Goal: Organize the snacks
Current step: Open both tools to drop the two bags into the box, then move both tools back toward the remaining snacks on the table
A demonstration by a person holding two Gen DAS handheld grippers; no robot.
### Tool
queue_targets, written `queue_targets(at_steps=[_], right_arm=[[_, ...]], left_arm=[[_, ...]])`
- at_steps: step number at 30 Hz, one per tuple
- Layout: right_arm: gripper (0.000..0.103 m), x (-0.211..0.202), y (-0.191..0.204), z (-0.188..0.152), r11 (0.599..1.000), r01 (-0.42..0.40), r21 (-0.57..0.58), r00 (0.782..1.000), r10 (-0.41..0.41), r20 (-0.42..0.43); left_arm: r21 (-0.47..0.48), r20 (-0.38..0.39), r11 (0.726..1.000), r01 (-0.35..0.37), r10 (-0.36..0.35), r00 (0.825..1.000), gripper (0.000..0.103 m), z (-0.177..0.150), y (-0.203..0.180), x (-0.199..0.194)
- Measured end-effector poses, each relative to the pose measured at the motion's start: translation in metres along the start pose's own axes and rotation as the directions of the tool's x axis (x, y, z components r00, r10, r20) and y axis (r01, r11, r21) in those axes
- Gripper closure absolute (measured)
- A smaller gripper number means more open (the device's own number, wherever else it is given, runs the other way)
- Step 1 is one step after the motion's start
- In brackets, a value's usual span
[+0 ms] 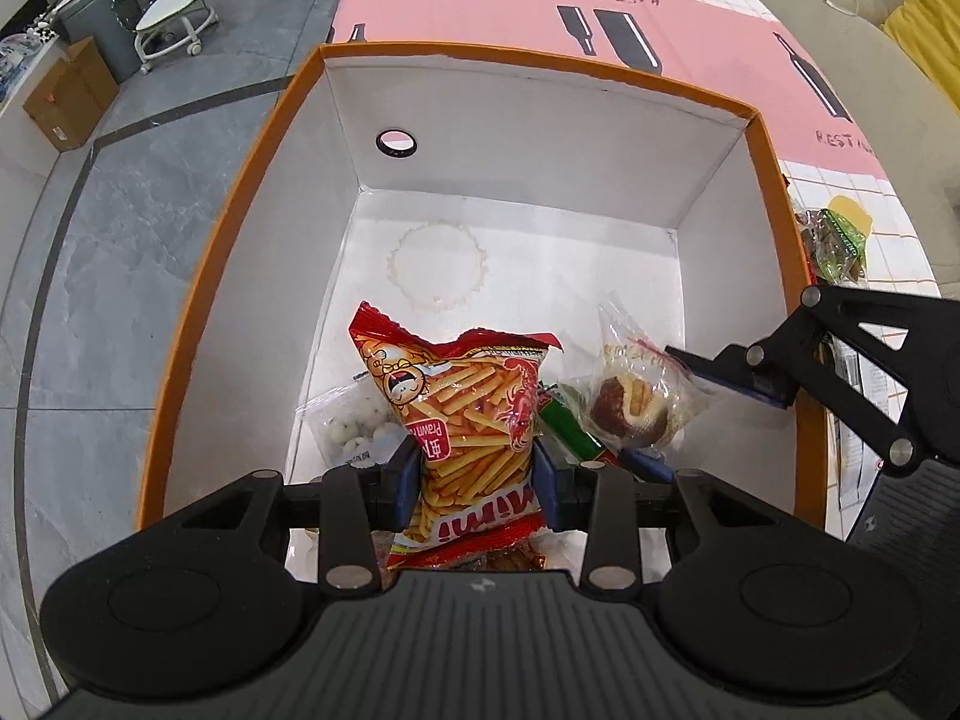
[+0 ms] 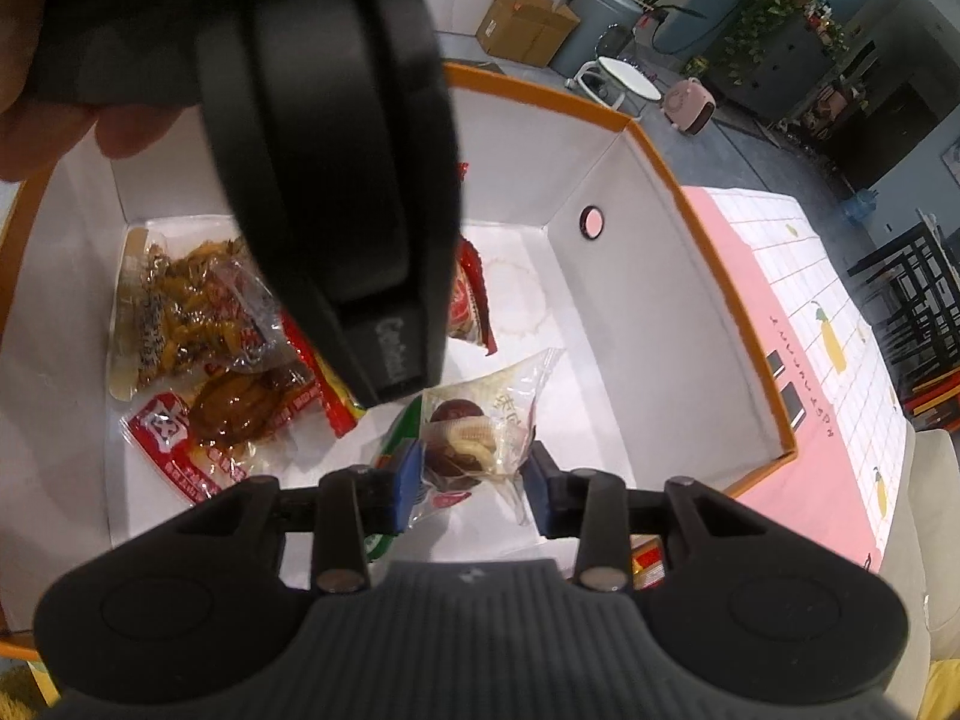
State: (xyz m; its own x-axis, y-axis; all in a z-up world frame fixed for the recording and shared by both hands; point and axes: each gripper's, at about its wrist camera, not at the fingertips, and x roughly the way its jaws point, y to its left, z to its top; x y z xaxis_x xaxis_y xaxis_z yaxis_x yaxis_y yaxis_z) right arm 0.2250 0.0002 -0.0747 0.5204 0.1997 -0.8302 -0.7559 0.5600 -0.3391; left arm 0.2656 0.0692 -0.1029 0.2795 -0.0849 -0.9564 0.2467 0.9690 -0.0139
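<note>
An orange-rimmed white box (image 1: 240, 276) stands on the table. My left gripper (image 1: 474, 483) is shut on a red Mimi prawn-stick bag (image 1: 474, 420) and holds it inside the box. My right gripper (image 2: 471, 483) is shut on a clear-wrapped date-and-walnut sweet (image 2: 465, 438) over the box floor; it also shows in the left wrist view (image 1: 636, 402). Below lie a pack of white balls (image 1: 354, 429), a green packet (image 1: 567, 429), a yellow crispy snack pack (image 2: 186, 306) and a red-labelled braised meat pack (image 2: 222, 414).
The box (image 2: 708, 276) sits on a pink and white checked tablecloth (image 1: 600, 6). More snack packets (image 1: 834, 240) lie on the table right of the box. The left gripper's body (image 2: 324, 138) blocks much of the right wrist view. A beige sofa (image 1: 840, 18) lies beyond the table.
</note>
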Motion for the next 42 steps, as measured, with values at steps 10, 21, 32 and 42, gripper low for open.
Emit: queue_targets(at_steps=[10,21,32,42], right_arm=[[0.067,-0.013,-0.004,0.006,1.000,-0.002,0.006,1.000,0.002,-0.006],[0.035,-0.036,-0.002,0.012,1.000,0.023,0.014,0.999,-0.023,0.027],[0.031,-0.086,-0.008,-0.006,0.990,0.052,0.133,0.990,-0.068,0.121],[0.024,-0.122,-0.016,-0.050,0.949,0.090,0.301,0.965,-0.159,0.211]], left_arm=[[0.014,0.002,1.000,-0.027,0.027,1.000,0.053,0.004,-0.005,-0.001],[-0.002,0.065,0.999,-0.042,0.042,0.997,0.030,-0.002,-0.006,-0.029],[-0.033,0.212,0.996,-0.077,0.083,0.974,0.025,-0.026,-0.023,-0.076],[-0.069,0.359,0.989,-0.131,0.148,0.922,0.022,-0.058,-0.050,-0.111]])
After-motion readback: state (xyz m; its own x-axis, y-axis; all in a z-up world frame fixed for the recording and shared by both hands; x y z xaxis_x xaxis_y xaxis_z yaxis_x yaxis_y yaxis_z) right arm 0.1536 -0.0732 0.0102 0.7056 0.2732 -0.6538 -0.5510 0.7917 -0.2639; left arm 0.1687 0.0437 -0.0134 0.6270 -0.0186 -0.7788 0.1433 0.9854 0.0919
